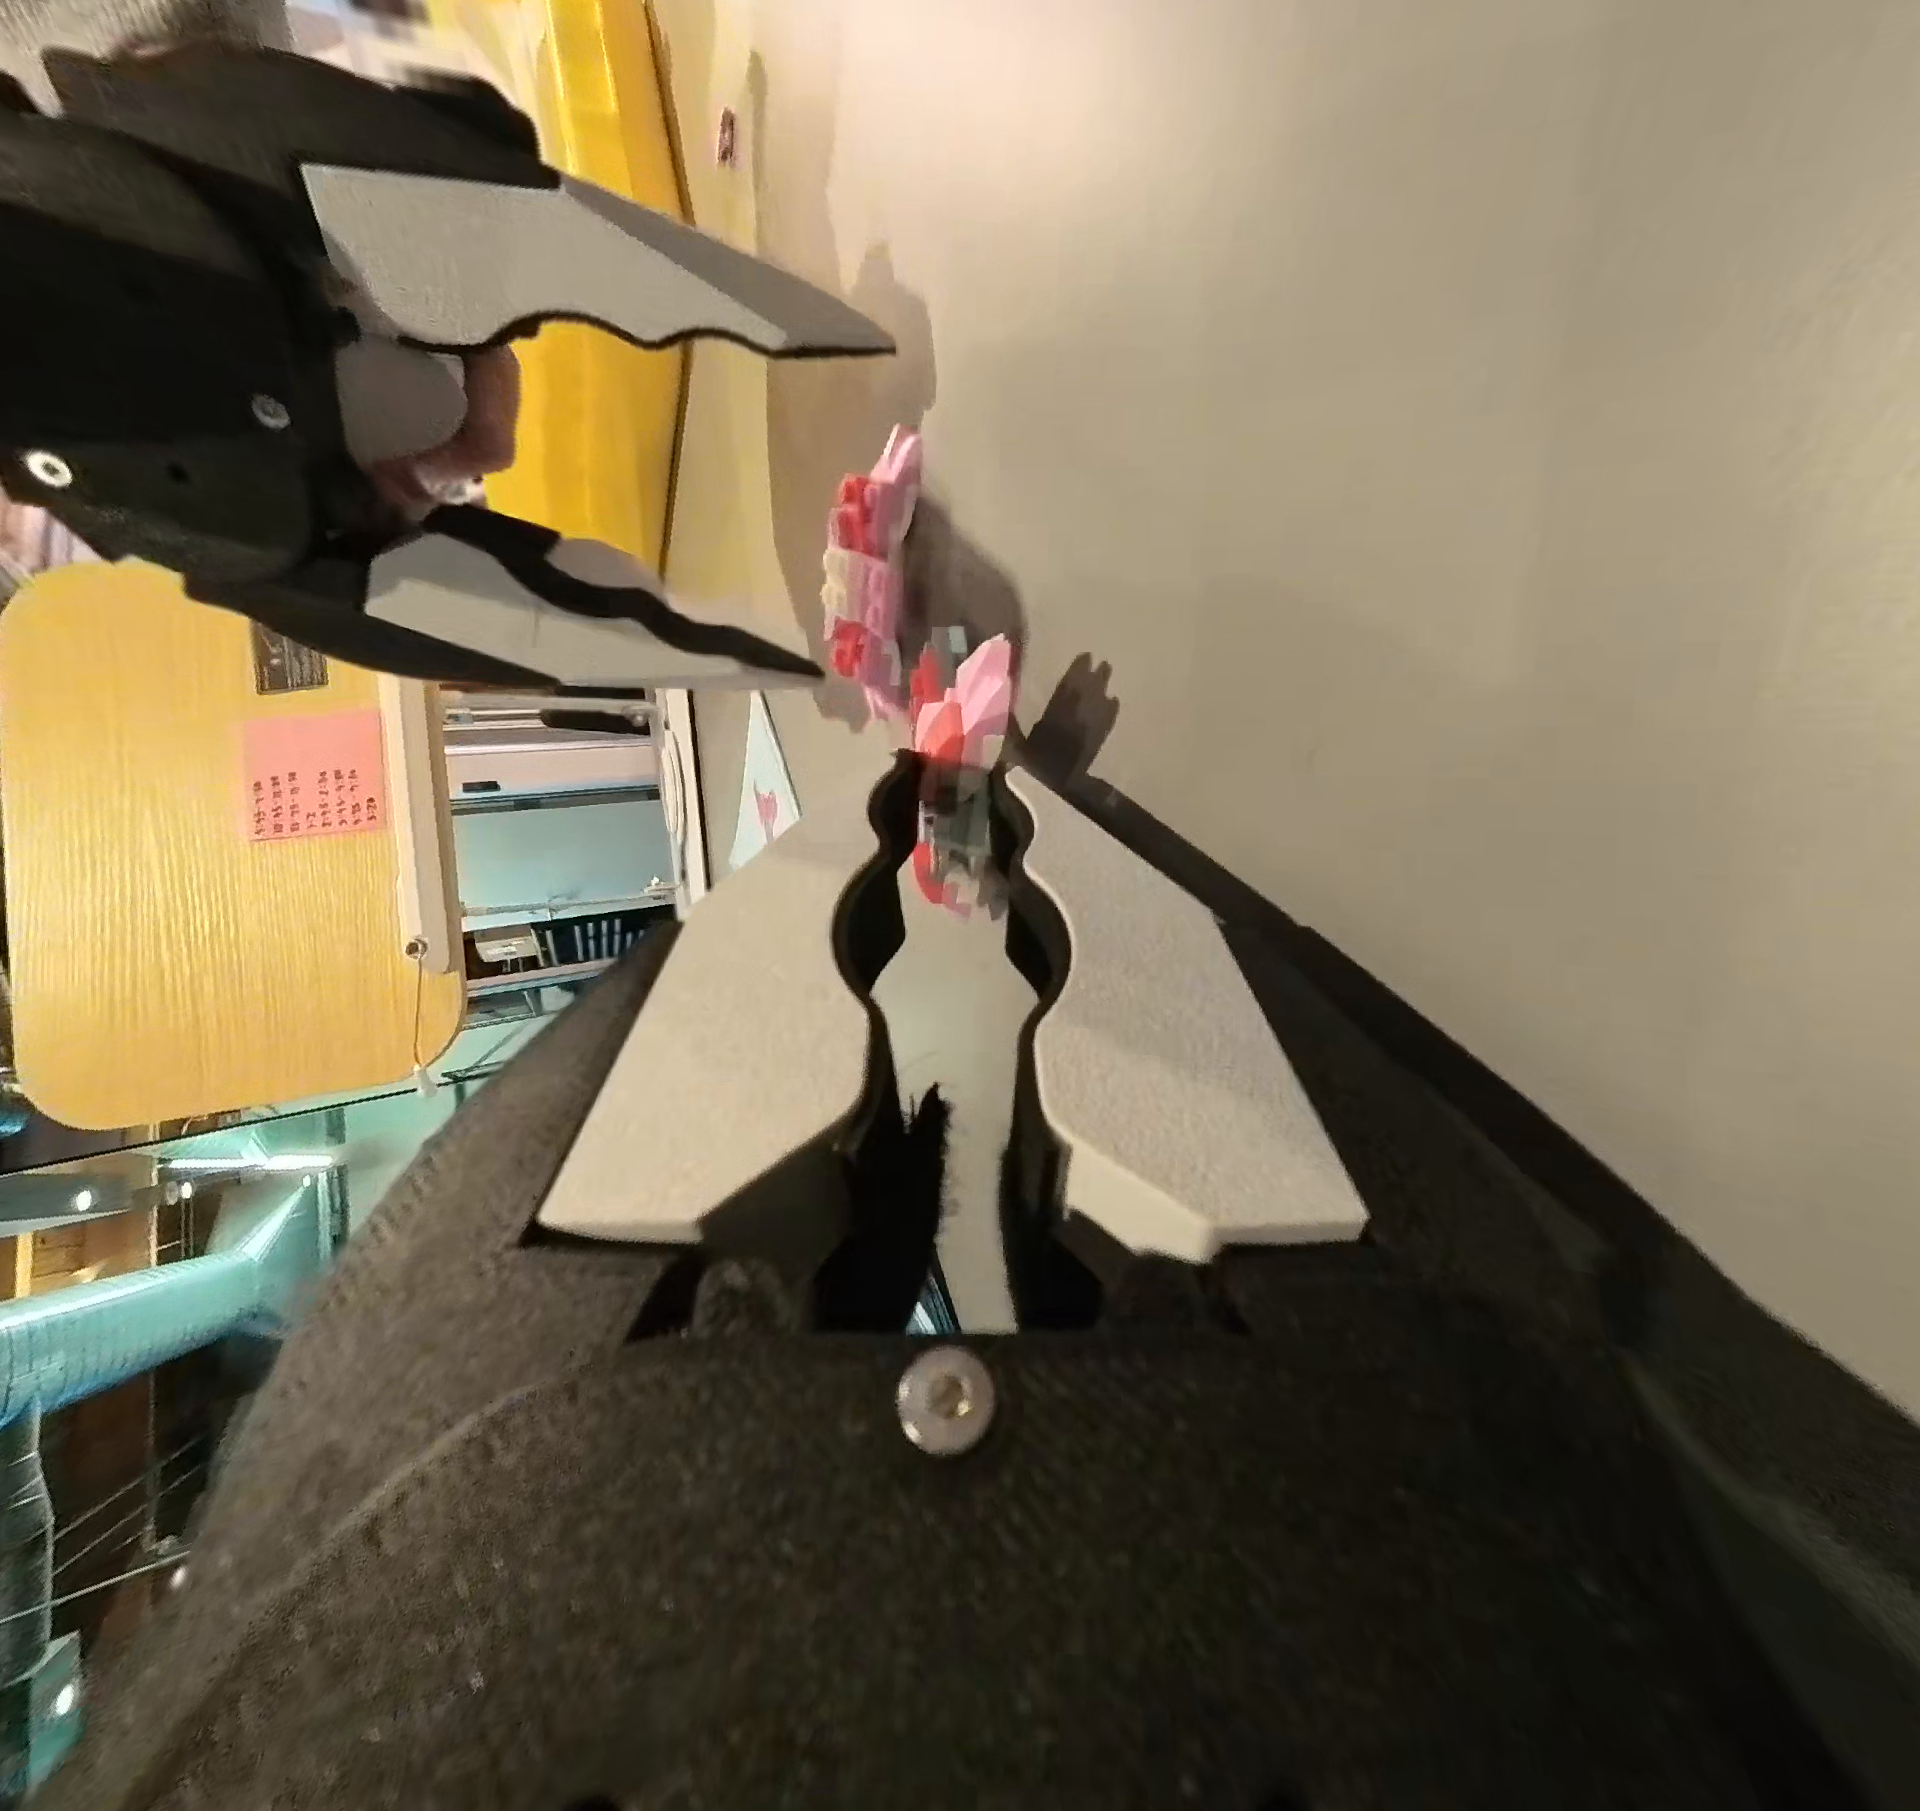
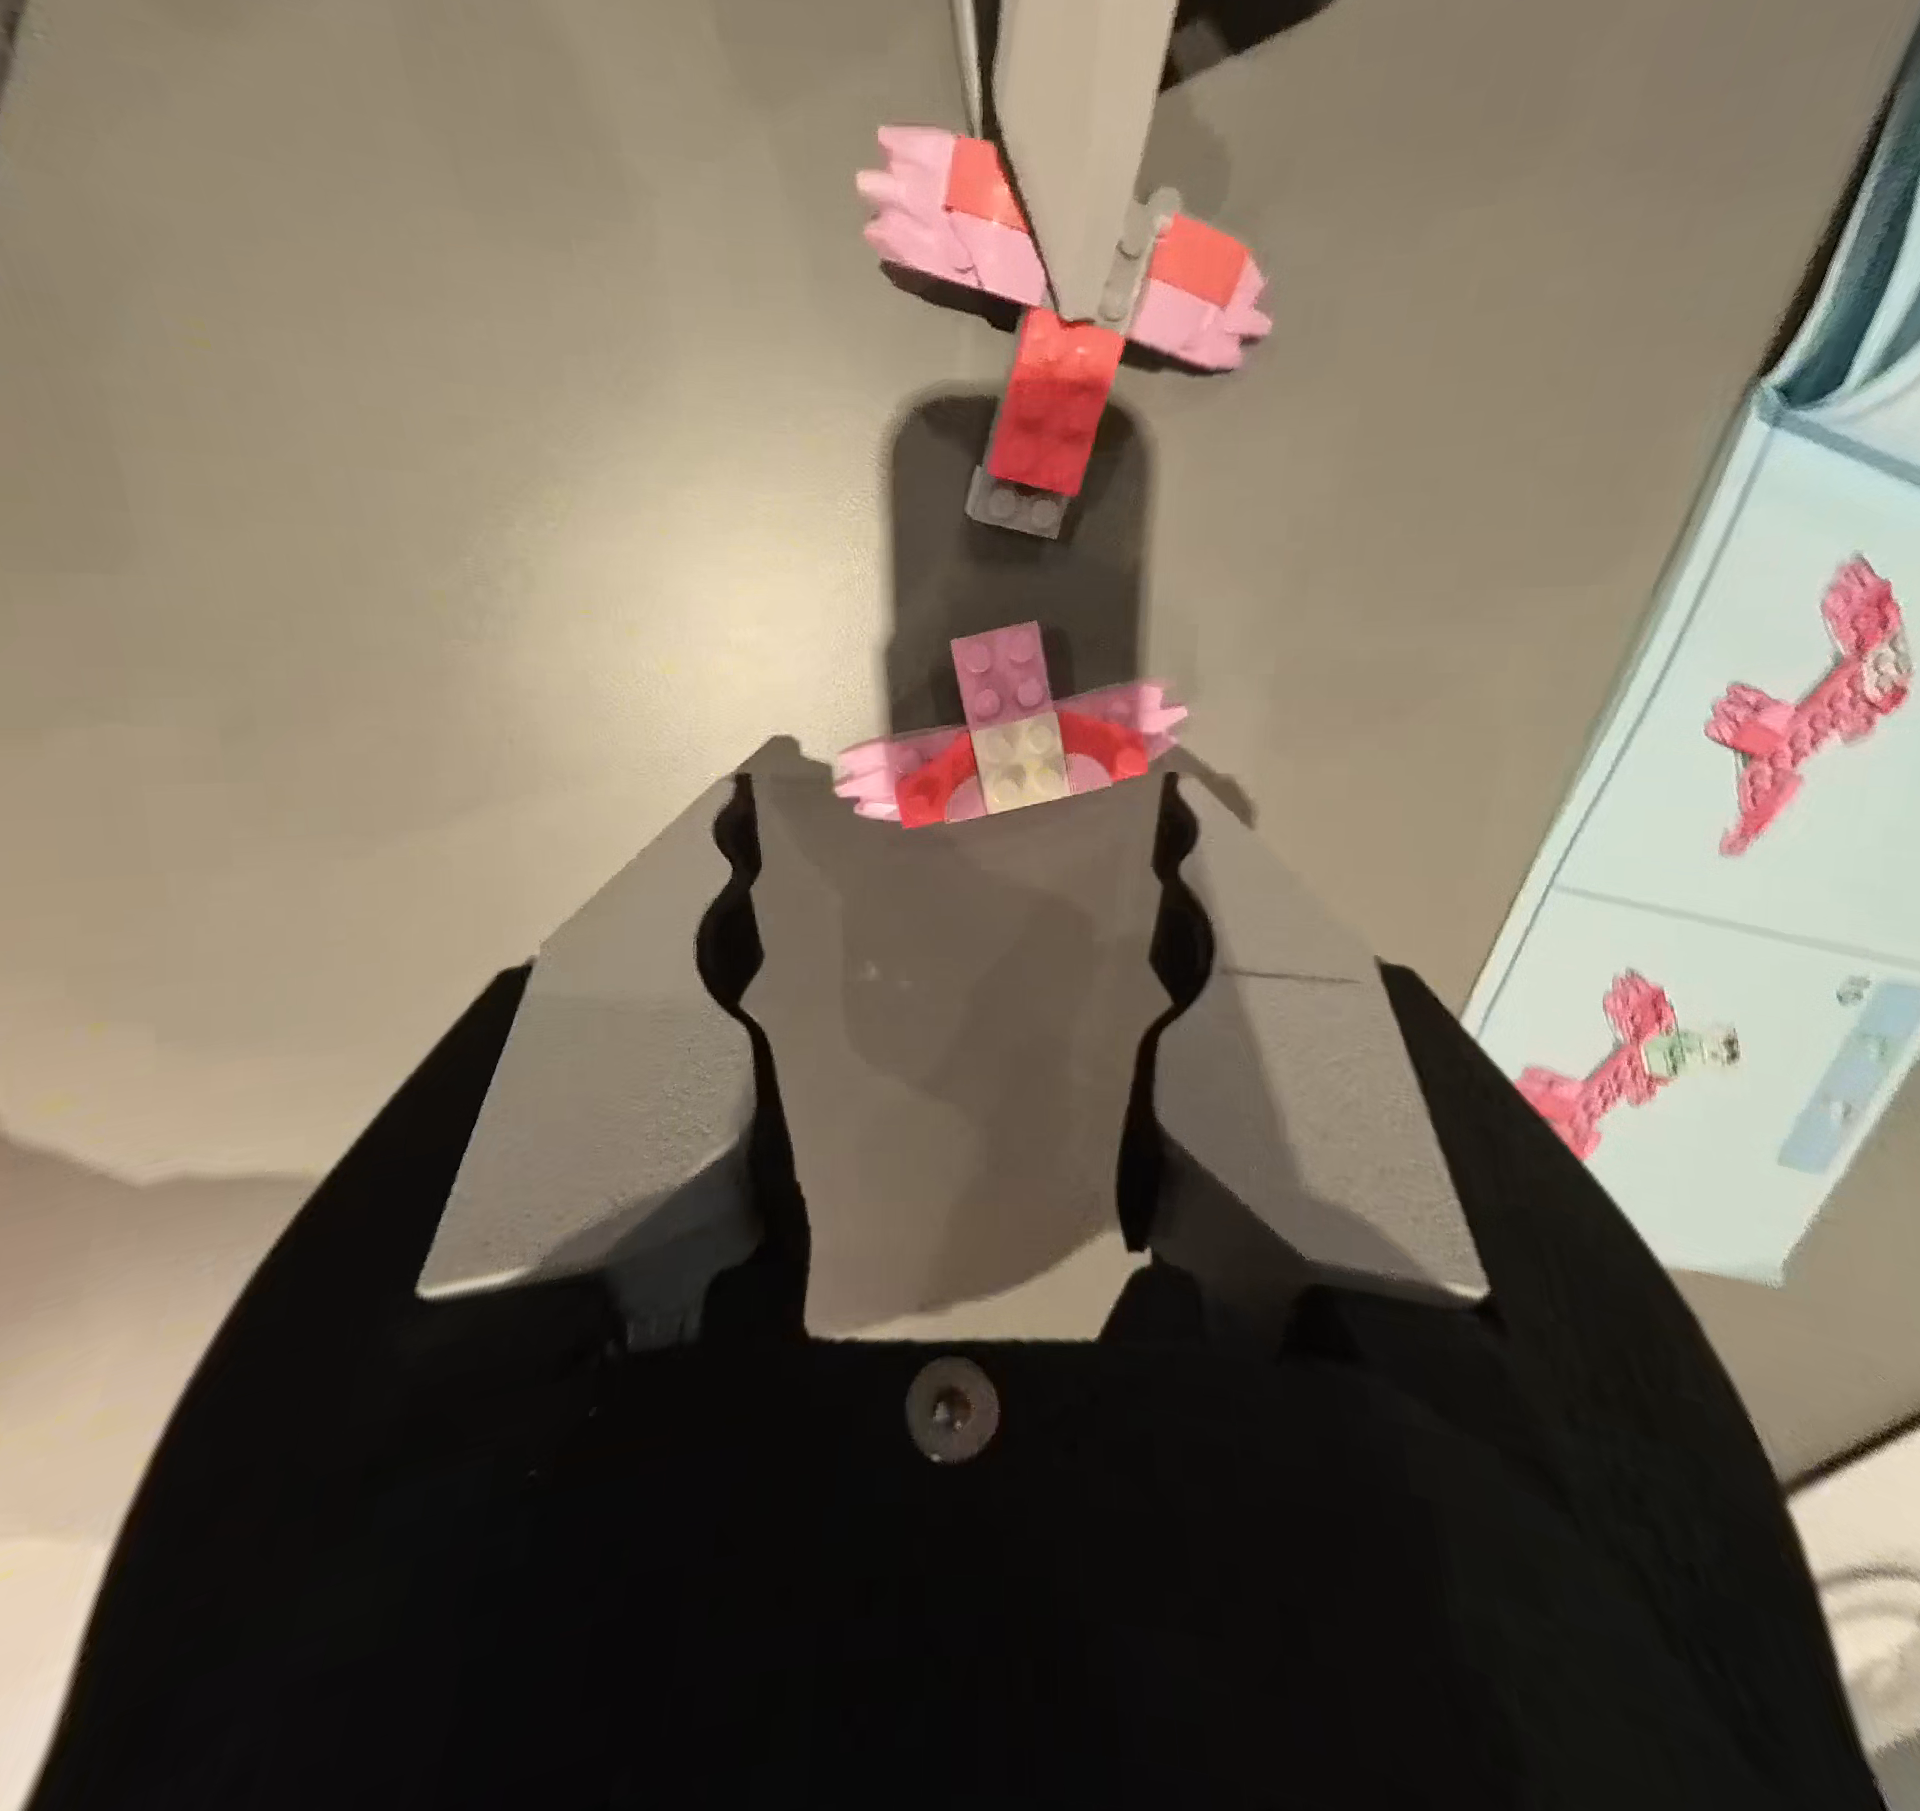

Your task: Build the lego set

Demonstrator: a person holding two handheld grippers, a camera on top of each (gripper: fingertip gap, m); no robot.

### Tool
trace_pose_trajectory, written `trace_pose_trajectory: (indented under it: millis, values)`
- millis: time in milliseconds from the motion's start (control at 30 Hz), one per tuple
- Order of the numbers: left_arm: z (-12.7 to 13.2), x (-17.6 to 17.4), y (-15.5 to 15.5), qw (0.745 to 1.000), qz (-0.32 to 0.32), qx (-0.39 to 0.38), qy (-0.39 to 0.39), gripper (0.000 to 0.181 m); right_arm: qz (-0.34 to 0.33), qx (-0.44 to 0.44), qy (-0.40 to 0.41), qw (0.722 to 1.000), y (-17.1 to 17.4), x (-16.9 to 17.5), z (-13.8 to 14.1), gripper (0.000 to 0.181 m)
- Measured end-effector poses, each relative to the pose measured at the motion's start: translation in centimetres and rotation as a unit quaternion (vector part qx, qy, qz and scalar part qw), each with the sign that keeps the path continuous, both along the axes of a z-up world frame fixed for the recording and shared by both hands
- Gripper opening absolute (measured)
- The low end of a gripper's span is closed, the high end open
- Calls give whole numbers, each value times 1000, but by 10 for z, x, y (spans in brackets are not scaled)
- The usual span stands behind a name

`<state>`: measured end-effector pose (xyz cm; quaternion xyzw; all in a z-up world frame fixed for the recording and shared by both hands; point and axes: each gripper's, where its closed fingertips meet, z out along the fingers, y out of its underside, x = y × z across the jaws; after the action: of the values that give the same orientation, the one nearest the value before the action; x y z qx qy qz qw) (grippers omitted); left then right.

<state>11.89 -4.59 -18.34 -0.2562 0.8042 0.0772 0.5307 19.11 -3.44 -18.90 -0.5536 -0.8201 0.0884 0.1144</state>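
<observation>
My left gripper is shut on a lego assembly with pink and red wings, a red body and a dark grey end plate. In the right wrist view that gripper comes in from the top and holds the assembly just above the table. A smaller lego piece, with pink wings, a pale centre plate and a purple plate, lies on the table. My right gripper is open, its tips on either side of this piece. The left wrist view shows the right gripper open beside the piece.
A light blue instruction booklet with pink build pictures lies on the table to the right. The beige table spreads left of the pieces. A yellow box stands behind the right gripper in the left wrist view. The tips of one gripper are about 8 centimeters away from the tips of the other.
</observation>
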Motion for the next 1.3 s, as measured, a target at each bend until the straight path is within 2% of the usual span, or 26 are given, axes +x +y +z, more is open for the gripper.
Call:
trace_pose_trajectory:
  millis: [167,333,500,633,733,1000,1100,1300]
  values:
    - [0,-1,3,1000,2,-15,-4,12,12,-46,25,999,7,-9,7,59]
    - [-1,0,3,1000,0,-25,-6,13,34,-58,-1,998,9,-6,-1,55]
    - [-1,0,3,999,1,-32,-8,13,27,-76,-13,997,2,-6,-4,50]
    - [-1,2,2,1000,1,-27,-9,13,-18,-80,1,997,2,-9,-4,49]
    - [-1,3,1,1000,-2,-15,-8,13,-83,-109,37,990,0,-16,-3,48]
    - [-2,5,-2,1000,-10,0,-10,13,-227,-201,159,939,-3,-30,1,48]
    - [-1,7,-2,1000,-9,4,-12,13,-237,-189,172,937,-3,-34,0,48]
    - [-1,8,-2,1000,-10,1,-16,13,-221,-159,138,952,-7,-33,-1,48]
